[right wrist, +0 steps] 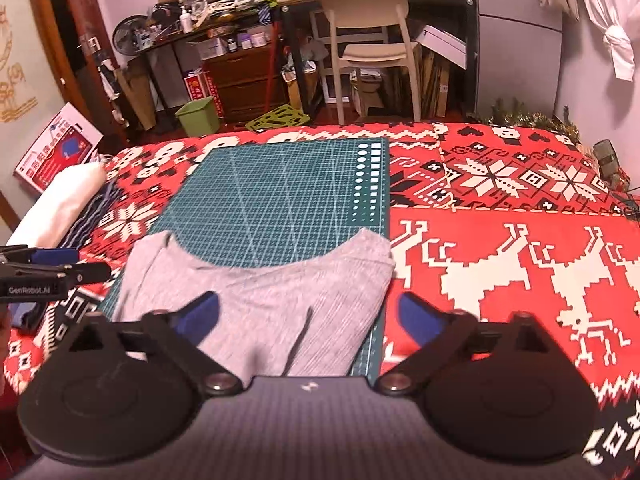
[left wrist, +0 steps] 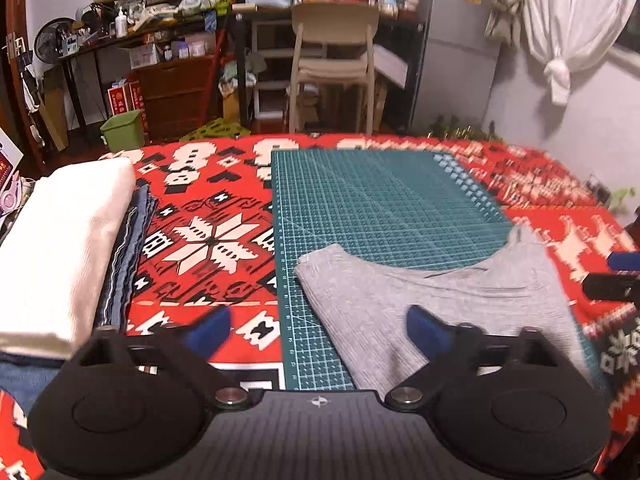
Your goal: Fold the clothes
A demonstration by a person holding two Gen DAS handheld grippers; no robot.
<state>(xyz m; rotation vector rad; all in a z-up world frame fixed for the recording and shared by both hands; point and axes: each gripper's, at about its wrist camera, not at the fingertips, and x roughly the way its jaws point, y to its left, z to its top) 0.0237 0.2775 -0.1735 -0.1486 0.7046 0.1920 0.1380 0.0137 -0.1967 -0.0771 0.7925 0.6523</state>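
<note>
**Grey garment lies loose on the mat**

Red patterned cloth (right wrist: pixel 500 240) covers the table. Ahead of both grippers, a grey garment (right wrist: pixel 260 292) rests on the green cutting mat (right wrist: pixel 280 184). Left gripper (left wrist: pixel 318 330) and right gripper (right wrist: pixel 308 316) stand spread wide, pinching nothing.

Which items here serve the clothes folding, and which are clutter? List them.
Job:
- grey knit garment
- green gridded cutting mat
- folded stack, white cloth on top
- left gripper, open
- right gripper, open

Lying about:
- beige plastic chair
- green plastic bin
- red patterned cloth
</note>
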